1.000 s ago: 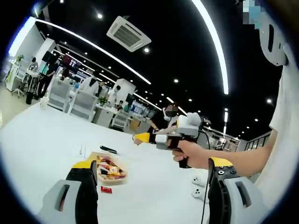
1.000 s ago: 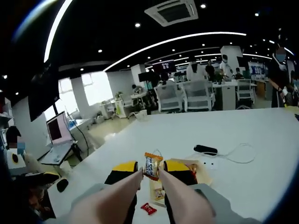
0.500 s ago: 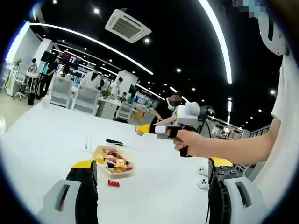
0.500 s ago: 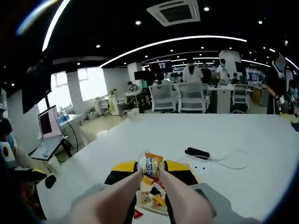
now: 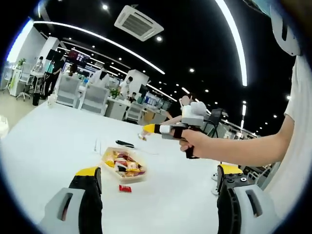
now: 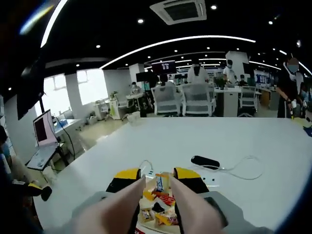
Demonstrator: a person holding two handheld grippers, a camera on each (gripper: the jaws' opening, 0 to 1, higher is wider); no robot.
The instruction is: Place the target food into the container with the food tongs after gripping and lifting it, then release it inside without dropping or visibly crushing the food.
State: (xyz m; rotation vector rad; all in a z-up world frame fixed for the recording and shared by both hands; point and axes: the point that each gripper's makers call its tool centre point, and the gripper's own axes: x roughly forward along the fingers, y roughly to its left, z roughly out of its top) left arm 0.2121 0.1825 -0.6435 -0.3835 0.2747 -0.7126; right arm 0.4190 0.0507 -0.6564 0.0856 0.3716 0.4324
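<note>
Plastic, shallow and roughly rectangular, the container (image 5: pixel 123 167) sits on the smooth white table (image 5: pixel 44 141), heaped with glossy wrapped snacks in orange, yellow and red. One small red packet (image 5: pixel 125 188) lies loose on the tabletop just beside it. My right gripper (image 6: pixel 158 181) hangs directly over that container (image 6: pixel 157 214), its yellow-tipped fingers ending in long, pale tongs (image 6: pixel 124 204). Between the tong tips sits a wrapped snack (image 6: pixel 159 184) with a blue-and-white label; I cannot read the print, and I cannot tell whether the tongs are pinching it or have let it go among the other packets. In the left gripper view my hand (image 5: pixel 196 144) holds the right gripper (image 5: pixel 147 129) level above the table. My left gripper (image 5: pixel 157 185) has its dark, yellow-capped jaws spread wide with nothing between them. A black oblong device (image 6: pixel 205 162) with a thin white cable (image 6: pixel 241 168) lies farther along the table. Beyond it stretches an open office: grey chairs, desks, people standing, a black ceiling with curved light strips and a square vent (image 6: pixel 179 10).
</note>
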